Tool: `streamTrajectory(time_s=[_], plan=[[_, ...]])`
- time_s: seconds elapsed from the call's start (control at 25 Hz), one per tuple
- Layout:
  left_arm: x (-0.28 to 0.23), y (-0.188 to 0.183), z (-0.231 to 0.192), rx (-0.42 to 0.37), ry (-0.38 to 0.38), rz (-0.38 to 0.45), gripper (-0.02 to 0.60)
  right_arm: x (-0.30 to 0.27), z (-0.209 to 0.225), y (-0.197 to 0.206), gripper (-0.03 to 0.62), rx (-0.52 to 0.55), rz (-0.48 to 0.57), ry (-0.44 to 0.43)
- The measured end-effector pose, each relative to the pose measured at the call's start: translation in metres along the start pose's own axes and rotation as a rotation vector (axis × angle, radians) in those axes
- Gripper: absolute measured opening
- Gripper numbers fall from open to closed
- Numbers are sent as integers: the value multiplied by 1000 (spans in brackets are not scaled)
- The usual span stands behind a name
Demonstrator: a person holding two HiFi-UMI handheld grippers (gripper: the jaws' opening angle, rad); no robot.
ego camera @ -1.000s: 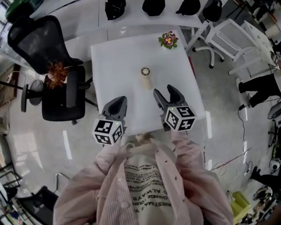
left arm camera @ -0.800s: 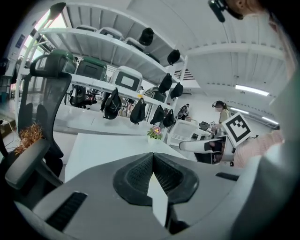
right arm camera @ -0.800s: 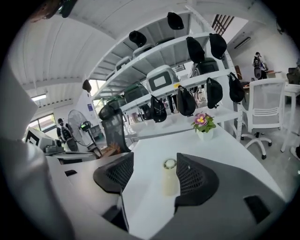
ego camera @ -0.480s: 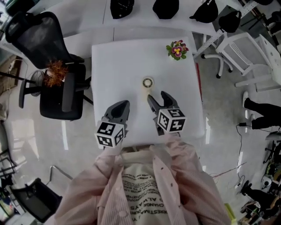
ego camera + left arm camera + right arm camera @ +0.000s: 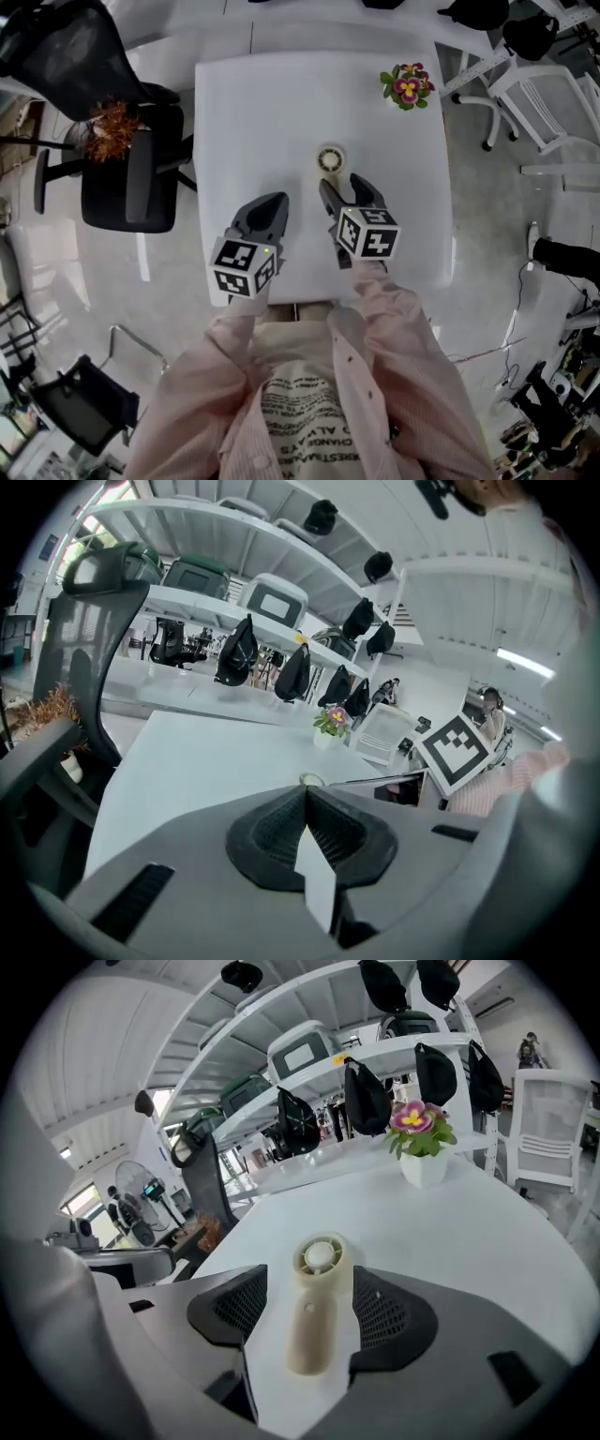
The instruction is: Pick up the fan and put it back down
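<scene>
A small cream hand-held fan [image 5: 330, 159] lies flat on the white table [image 5: 253, 103], its round head pointing away from me. My right gripper [image 5: 343, 188] is open, and its two jaws straddle the fan's handle [image 5: 311, 1321] with a narrow gap on each side. In the head view only the fan's head shows beyond the jaws. My left gripper [image 5: 270, 208] hovers beside it to the left, shut with nothing in it [image 5: 305, 803]. The fan's head [image 5: 310, 780] just peeks over the left jaws.
A potted pink flower [image 5: 406, 86] stands at the table's far right corner. A black office chair [image 5: 122, 159] with a dried orange plant [image 5: 111, 129] on it is close to the table's left edge. White chairs [image 5: 553, 103] stand to the right.
My right gripper has moved forward along the table until its open jaws sit around the fan's handle. The left gripper stayed shut and followed slightly.
</scene>
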State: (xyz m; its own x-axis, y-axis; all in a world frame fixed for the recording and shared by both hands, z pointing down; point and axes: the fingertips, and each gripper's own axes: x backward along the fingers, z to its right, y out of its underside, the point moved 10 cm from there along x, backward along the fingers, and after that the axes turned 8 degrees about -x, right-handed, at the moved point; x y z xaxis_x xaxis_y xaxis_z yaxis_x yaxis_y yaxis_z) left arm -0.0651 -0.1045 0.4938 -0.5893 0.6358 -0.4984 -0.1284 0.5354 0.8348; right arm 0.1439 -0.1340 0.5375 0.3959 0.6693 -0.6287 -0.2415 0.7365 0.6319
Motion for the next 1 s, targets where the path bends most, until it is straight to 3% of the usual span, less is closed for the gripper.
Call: streamTrajectory(time_s=[0.56, 1.0], plan=[[-29, 26, -14, 64, 73, -68, 2, -46, 6, 17, 259, -10, -128, 151], [-38, 25, -27, 58, 95, -76, 2, -56, -5, 16, 259, 58, -199, 281]])
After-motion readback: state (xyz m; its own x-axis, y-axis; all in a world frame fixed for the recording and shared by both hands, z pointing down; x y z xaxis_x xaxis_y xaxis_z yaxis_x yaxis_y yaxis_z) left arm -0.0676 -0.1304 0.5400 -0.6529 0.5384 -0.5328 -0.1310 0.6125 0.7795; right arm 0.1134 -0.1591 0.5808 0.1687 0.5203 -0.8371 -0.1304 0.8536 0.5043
